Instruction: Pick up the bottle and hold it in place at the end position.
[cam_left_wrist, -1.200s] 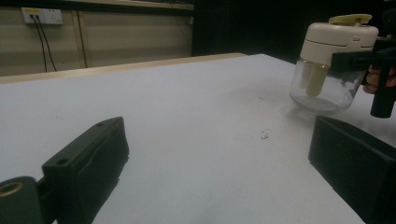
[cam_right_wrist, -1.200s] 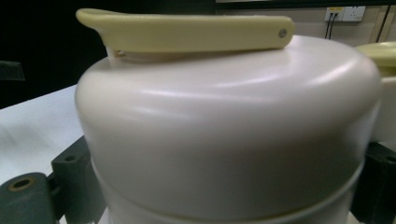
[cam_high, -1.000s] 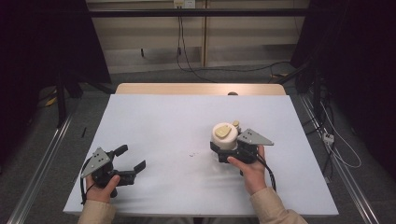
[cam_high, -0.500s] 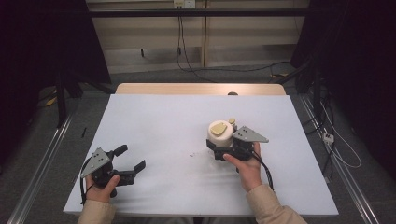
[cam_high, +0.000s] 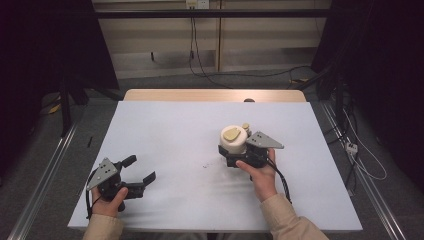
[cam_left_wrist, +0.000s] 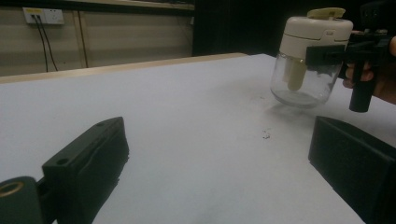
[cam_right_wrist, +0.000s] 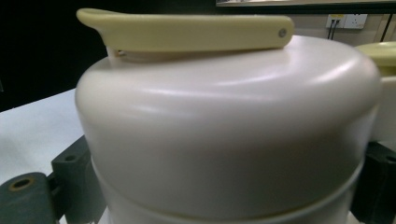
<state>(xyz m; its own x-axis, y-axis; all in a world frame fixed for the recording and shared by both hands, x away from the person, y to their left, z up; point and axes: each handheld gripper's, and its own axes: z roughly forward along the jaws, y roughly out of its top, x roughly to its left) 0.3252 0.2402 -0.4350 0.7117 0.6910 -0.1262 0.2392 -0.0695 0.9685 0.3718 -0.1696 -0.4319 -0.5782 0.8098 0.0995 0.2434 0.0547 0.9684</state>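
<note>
On the white table (cam_high: 175, 130), toward the right side, the right gripper (cam_high: 234, 150) has its two black jaws clamped around a jar (cam_high: 233, 141). One second ago the jar was tipped over, with its top leaning toward the back of the table. Half a second ago it was less tipped. Now it stands up straight, and it sits a little closer to the middle of the table than before. The left gripper (cam_high: 139, 170) has not moved at all. It rests near the front left corner, well apart from the jar, and its jaws are spread wide with nothing between them.

Seen from the left gripper view, the jar (cam_left_wrist: 310, 56) has a clear glass body at the bottom and a cream lid on top. Its round bottom looks just above the table or barely touching it; I cannot tell which. The right gripper (cam_left_wrist: 327, 53) squeezes it just under the lid. A pale stick part hangs down inside the glass.

Up close in the right gripper view, the cream lid (cam_right_wrist: 224, 126) is very big and near, and a flat yellow flap (cam_right_wrist: 187, 30) lies across its top. A black jaw shows at each side of the lid.

Now the counting. I see one jar, one cream lid and one yellow flap. I see two grippers, and two hands holding them: the left hand (cam_high: 107, 200) and the right hand (cam_high: 260, 175). I see one table.
</note>
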